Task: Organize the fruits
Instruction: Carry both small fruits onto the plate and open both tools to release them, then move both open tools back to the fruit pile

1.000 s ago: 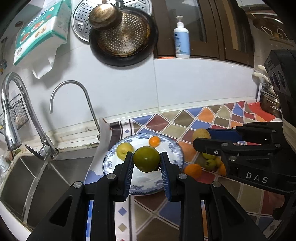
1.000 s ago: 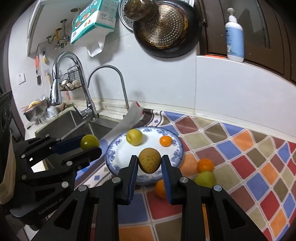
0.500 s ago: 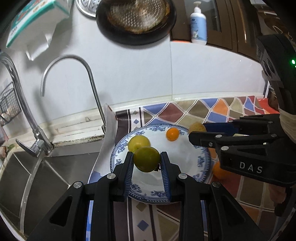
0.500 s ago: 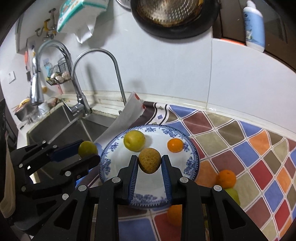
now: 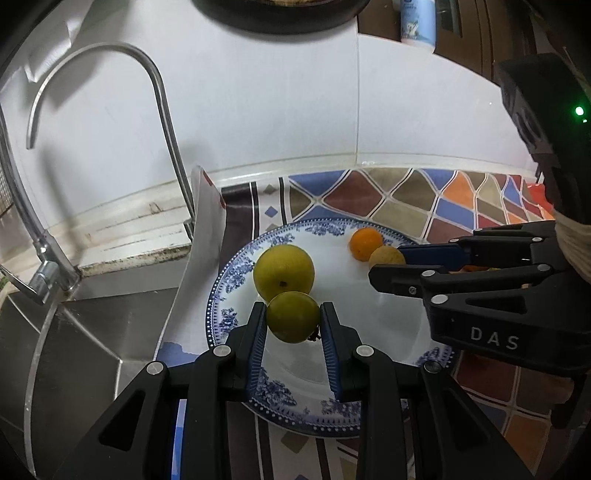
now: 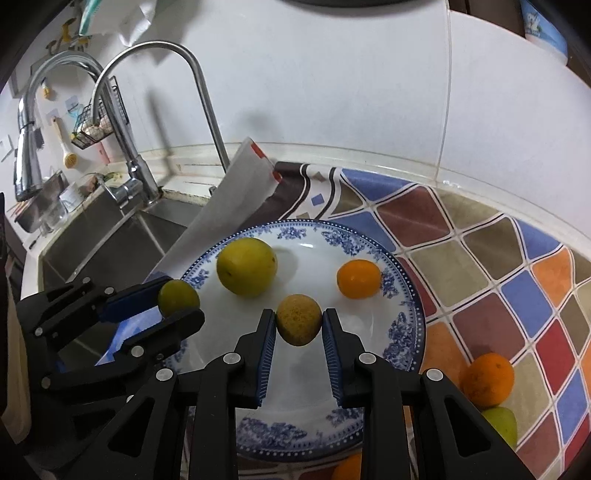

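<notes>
A home kitchen. At the left of the frame a steel sink (image 6: 110,251) sits under 2 curved taps (image 6: 177,88), with a wire rack (image 6: 94,125) hung on the white tiled wall (image 6: 332,92). A patterned mat (image 6: 498,266) covers the counter, and a dark pan (image 5: 280,14) hangs at the top of the frame.

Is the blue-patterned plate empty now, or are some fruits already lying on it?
Not empty. The plate holds a yellow-green fruit and a small orange; both grippers hold further fruits over it.

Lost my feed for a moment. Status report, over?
Left tool shut on green fruit, right tool shut on speckled fruit. Both over plate. Yellow fruit and orange already on it.
</notes>
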### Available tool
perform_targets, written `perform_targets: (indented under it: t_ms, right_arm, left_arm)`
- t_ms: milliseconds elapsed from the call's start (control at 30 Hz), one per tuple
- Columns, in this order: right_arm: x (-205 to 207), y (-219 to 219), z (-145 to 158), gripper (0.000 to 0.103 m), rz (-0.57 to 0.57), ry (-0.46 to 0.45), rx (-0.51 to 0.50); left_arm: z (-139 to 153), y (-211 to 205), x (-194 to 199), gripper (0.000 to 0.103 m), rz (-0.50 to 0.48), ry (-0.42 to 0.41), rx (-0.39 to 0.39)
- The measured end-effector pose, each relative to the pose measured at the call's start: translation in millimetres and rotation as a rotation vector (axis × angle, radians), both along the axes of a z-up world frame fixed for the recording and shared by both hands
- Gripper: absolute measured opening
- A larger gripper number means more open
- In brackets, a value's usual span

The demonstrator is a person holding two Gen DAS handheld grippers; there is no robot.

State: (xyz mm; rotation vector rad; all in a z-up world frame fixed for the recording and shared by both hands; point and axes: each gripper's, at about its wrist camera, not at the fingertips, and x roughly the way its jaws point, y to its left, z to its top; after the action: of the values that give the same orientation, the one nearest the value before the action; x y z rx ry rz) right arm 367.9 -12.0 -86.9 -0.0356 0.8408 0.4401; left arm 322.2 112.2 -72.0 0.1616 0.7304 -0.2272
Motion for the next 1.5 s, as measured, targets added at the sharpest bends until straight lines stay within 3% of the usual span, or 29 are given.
perform_targets:
  t_ms: [200,267,367,433,733,1100,1500]
  right_arm:
    - [6.2,-0.9,-3.3,0.027,-0.004,0.002,0.007]
    - [6.5,-1.5,-3.0,0.027,-0.010,-0.004,0.004]
    - [5.3,-4.7,-0.6,0.035,-0.030,-0.006,0.007]
    - [0.9,-8.6,3.3,0.035,-0.038,-0.019,0.015]
    - [-44.3,-24.8,34.3,0.035,-0.062,-0.113,0.017]
    - [-104.0,-52.4,64.3,0.058,-0.115,-0.209,0.005]
    - [-147.6,-91.1,67.3,0.061,-0.188,-0.224,0.005]
  left_arm:
    - [-2.1,0.2,5.8,0.030,0.017,0.007,0.000]
    - [0.0,1.6,5.3,0.035,0.023,0.001,-0.003]
    - [5.5,4.1,0.9,0.038,0.042,-0.017,-0.003]
    - [10.6,5.7,-4.8,0.039,0.051,-0.030,-0.009]
    - [39.8,0.8,-48.4,0.053,0.049,-0.104,-0.046]
    - [66.8,-16.5,-100.0,0.074,0.039,-0.183,-0.038]
    - [72.6,-50.4,-136.7,0.079,-0.011,-0.225,-0.004]
